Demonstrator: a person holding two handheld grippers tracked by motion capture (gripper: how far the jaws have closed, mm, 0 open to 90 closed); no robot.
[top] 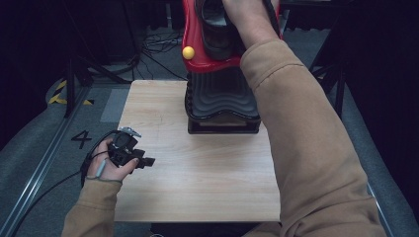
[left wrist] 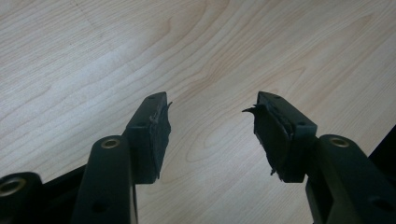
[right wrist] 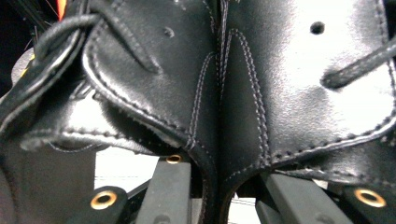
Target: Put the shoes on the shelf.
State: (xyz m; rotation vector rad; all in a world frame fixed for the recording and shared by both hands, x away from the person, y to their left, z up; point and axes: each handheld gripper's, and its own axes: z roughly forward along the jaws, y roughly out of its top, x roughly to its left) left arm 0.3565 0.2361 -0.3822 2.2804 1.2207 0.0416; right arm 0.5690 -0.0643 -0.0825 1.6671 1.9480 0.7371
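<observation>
The right hand-held gripper [right wrist: 219, 186] pinched only the black shoe's [right wrist: 219, 93] thin leather, which could slip free; the left hand-held gripper [left wrist: 210, 135] gaped empty above the counter [left wrist: 93, 56].

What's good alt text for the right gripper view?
Close-up of a black leather shoe with stitched seams and laces, its heel seam running down between the two black jaws of the right claw, which rise from the bottom edge. The jaws flank the leather closely; whether the pads press on it cannot be told.
</observation>
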